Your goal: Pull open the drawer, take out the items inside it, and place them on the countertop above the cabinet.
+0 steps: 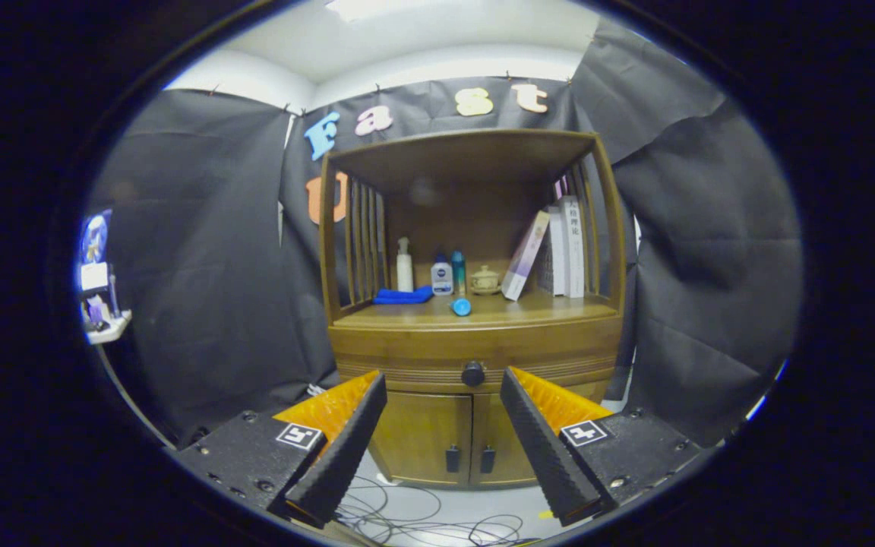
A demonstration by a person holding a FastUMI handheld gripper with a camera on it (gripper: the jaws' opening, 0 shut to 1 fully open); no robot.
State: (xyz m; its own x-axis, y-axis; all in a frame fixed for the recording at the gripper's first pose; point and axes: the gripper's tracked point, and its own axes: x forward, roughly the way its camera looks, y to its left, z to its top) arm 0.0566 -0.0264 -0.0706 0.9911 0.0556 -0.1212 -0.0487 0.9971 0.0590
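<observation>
Right now I have the claw [443, 387] spread wide with nothing between its fingers, hanging in the air well short of the wooden cabinet [472, 319]. The drawer [475, 357] sits shut under the cabinet's top, and its dark round knob [473, 373] shows in the gap between my two fingers, beyond their tips. Below the drawer I see two cabinet doors [453, 437], each with a small dark handle near the middle seam.

On the table [544, 308], the flat top above the drawer, a folded blue cloth [403, 295] lies toward the left, a white pump bottle [404, 265] standing just behind it. Next come a small white bottle with a blue cap [442, 276] and a tall teal bottle [459, 272], and a blue cylinder [461, 306] lies on its side near the front edge. A small lidded ceramic pot [484, 280] stands further back. To the right, one book [525, 256] leans against a row of upright books [568, 247].

Loose cables [422, 516] lie on the pale floor in front of the cabinet, below my fingers.
</observation>
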